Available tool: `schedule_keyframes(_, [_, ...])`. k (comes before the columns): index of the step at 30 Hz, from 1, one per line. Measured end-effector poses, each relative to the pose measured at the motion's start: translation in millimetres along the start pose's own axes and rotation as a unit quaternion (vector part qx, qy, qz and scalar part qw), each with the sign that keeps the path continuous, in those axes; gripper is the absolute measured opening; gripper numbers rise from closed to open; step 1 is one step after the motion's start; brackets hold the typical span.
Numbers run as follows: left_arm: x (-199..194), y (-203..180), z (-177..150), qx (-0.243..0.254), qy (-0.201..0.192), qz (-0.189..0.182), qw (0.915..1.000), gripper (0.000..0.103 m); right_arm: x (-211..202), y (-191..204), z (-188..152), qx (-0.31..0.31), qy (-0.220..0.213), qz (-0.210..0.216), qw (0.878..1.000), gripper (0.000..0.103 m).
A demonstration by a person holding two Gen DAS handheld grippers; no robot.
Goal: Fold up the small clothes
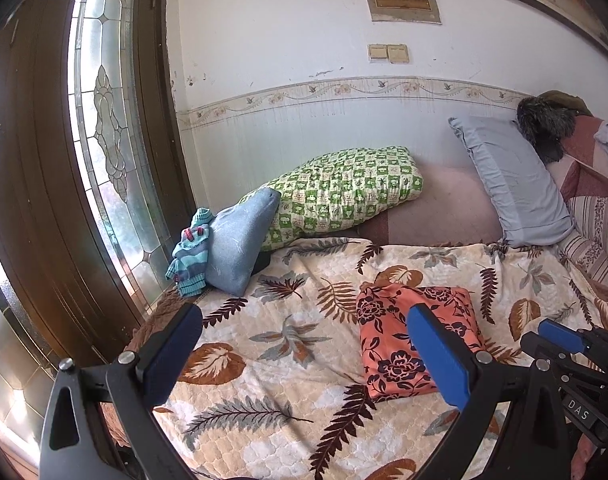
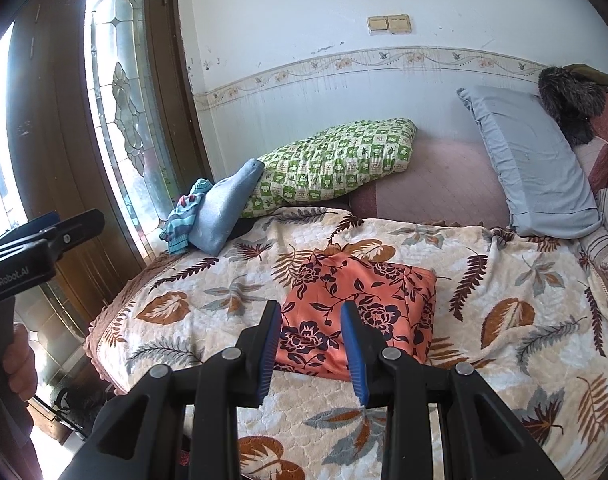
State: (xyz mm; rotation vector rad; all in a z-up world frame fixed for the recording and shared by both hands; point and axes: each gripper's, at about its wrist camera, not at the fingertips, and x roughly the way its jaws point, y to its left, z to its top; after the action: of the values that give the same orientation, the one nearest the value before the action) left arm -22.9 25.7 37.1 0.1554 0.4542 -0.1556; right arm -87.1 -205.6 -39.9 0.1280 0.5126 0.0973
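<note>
With the coral, dark-flowered cloth garment (image 2: 356,312) already folded square on the leaf-print bed blanket (image 2: 504,280), I judge my spread, empty left gripper (image 1: 304,356) and right gripper (image 2: 312,350) must fetch the striped teal knit piece (image 1: 191,256).

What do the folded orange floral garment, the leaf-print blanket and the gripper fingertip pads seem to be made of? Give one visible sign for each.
Folded orange floral garment: probably thin, smooth woven fabric; it lies flat with soft creases.
Leaf-print blanket: looks like plush fleece; its surface is puffy and embossed.
Fingertip pads: apparently blue rubber or plastic, matte with fine ridges along the edge.
</note>
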Motion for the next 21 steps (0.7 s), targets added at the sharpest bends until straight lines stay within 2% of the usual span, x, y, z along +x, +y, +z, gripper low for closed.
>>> schedule_keyframes(21, [-16.0,2.5,-1.0,0.001,-0.011,-0.025,0.9996,0.102,-10.9,10.1,2.7,-0.011,-0.014,-0.017,1.0,0.034])
